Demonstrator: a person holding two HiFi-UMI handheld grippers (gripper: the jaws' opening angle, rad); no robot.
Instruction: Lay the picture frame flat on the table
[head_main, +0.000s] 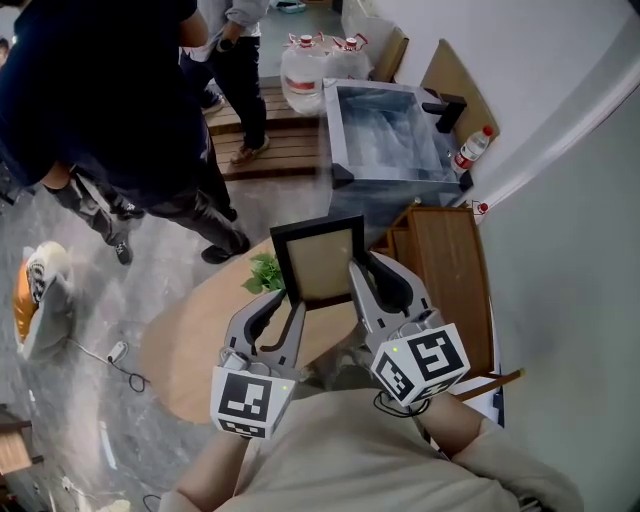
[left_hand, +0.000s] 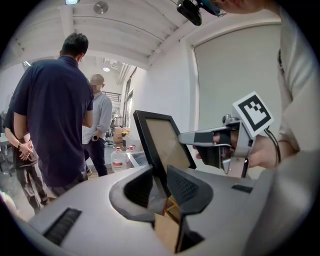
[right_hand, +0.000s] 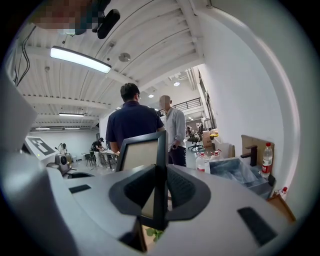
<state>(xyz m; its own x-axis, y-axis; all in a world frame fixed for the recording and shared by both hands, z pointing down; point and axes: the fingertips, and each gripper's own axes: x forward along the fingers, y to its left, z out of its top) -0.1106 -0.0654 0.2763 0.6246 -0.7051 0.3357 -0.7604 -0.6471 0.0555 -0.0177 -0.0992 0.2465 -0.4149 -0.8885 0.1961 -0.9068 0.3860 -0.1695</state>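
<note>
The picture frame (head_main: 322, 262) is black with a tan panel and stands upright, held above the oval wooden table (head_main: 190, 350). My left gripper (head_main: 290, 302) is shut on its lower left edge, and my right gripper (head_main: 357, 282) is shut on its right edge. In the left gripper view the frame (left_hand: 165, 145) rises out of the left gripper's (left_hand: 161, 186) jaws, with the right gripper (left_hand: 202, 138) against its far side. In the right gripper view the frame's edge (right_hand: 160, 150) is pinched in the right gripper (right_hand: 160, 192). The frame's bottom is hidden.
A green leafy sprig (head_main: 264, 272) lies on the table beside the frame. Behind are a glass-walled sink (head_main: 385, 135), water jugs (head_main: 305, 70), a bottle (head_main: 472, 150) and a wooden cabinet (head_main: 450, 270). Two people (head_main: 110, 90) stand at the left on the floor.
</note>
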